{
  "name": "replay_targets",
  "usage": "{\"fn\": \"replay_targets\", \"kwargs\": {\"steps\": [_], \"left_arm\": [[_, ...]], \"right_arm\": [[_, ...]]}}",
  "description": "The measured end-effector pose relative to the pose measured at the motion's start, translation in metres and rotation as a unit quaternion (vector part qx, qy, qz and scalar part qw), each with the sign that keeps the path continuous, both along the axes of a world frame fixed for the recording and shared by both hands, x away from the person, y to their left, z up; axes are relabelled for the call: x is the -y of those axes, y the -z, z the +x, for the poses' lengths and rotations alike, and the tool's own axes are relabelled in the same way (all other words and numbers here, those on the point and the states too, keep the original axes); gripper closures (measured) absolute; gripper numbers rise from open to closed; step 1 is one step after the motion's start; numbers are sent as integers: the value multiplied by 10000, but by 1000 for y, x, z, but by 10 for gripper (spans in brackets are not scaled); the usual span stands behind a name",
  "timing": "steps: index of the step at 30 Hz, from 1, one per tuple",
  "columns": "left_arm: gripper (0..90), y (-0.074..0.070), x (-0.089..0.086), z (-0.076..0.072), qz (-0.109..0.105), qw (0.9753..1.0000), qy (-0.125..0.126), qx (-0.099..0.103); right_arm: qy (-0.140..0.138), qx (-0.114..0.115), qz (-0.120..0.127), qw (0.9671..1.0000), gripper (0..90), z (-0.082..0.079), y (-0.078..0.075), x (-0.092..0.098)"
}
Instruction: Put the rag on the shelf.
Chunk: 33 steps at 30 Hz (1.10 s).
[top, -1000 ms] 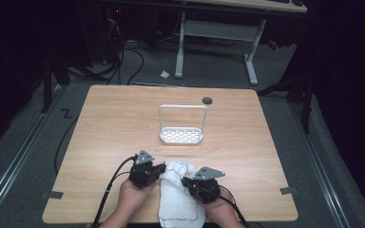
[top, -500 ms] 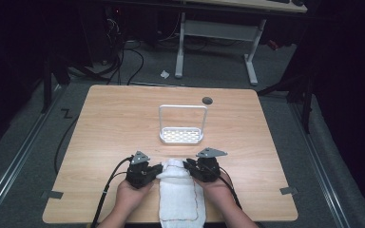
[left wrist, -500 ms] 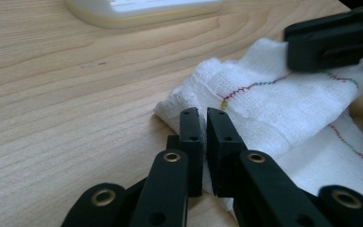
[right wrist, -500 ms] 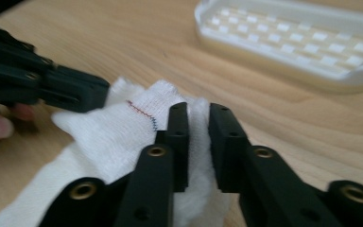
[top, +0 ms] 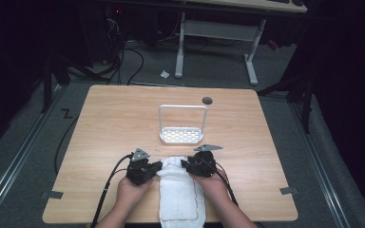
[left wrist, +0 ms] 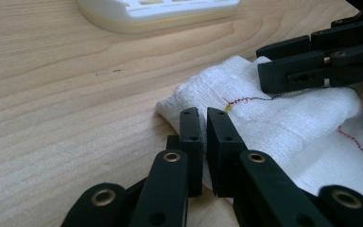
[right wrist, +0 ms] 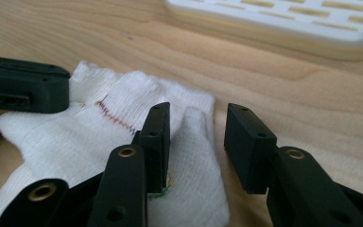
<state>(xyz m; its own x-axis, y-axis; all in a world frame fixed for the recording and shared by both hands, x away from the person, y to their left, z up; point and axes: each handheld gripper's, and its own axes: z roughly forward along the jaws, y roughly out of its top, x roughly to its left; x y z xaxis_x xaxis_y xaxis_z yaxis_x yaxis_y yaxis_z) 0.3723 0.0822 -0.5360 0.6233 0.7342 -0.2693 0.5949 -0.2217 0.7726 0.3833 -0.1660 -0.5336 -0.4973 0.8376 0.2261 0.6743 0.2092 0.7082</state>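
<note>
A folded white towel (top: 180, 194) with red stitching lies at the table's front edge, between the person's hands. My left gripper (top: 159, 167) is at the towel's far left corner. In the left gripper view its jaws (left wrist: 205, 118) stand almost together, pinching the towel's (left wrist: 283, 123) edge. My right gripper (top: 184, 165) is at the far right corner. In the right gripper view its jaws (right wrist: 196, 123) stand apart with a raised fold of towel (right wrist: 99, 137) between them. The two grippers' tips point at each other across the towel's far edge.
A white slotted rack (top: 183, 135) with an upright wire handle stands just beyond the towel at mid-table. A dark round hole (top: 207, 100) sits near the far edge. Bare wooden table (top: 114, 123) lies to the left and right.
Both grippers have moved forward to the towel's far corners, the right one farther. The towel, bunched before, now lies flatter and longer.
</note>
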Motion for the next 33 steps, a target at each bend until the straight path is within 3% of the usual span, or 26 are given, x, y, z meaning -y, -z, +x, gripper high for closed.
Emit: {"fn": "replay_targets", "kwargs": {"steps": [4, 11, 14, 17, 19, 21, 23, 24, 25, 28, 30, 33], "left_arm": [[853, 0, 2, 8, 48, 10000, -55, 9], [854, 0, 5, 10, 94, 10000, -6, -1], [855, -1, 7, 10, 78, 10000, -31, -1], [856, -4, 5, 10, -15, 10000, -53, 60], [858, -12, 5, 10, -82, 9997, -51, 203], [859, -24, 6, 10, -196, 9990, -64, 397], [859, -37, 8, 10, -289, 9977, -81, 610], [859, -53, 10, 9, -399, 9952, -134, 886], [859, -53, 10, 9, -399, 9952, -134, 886], [860, -71, 12, 10, -541, 9910, -198, 1205], [859, -83, 13, 10, -617, 9880, -223, 1397], [860, -95, 15, 11, -691, 9847, -251, 1580]], "right_arm": [[-46, 86, -170, 9998, 667, 8, 0, -4], [-106, 183, -297, 9993, 651, -11, 0, 0], [-196, 154, -244, 9994, 790, -13, 1, 1], [-267, 244, -230, 9991, 825, -12, 0, 2], [-246, 431, -207, 9986, 828, -14, -5, 3], [-173, 803, -142, 9965, 831, -16, -20, 7], [-131, 905, -128, 9957, 831, -17, -24, 8], [-72, 1190, -83, 9928, 831, -19, -38, 10], [-72, 1190, -83, 9928, 831, -19, -38, 10], [45, 1637, 39, 9865, 831, -20, -61, 14], [69, 1709, 49, 9853, 831, -19, -65, 15], [189, 1990, 169, 9797, 832, -18, -81, 17]]}}
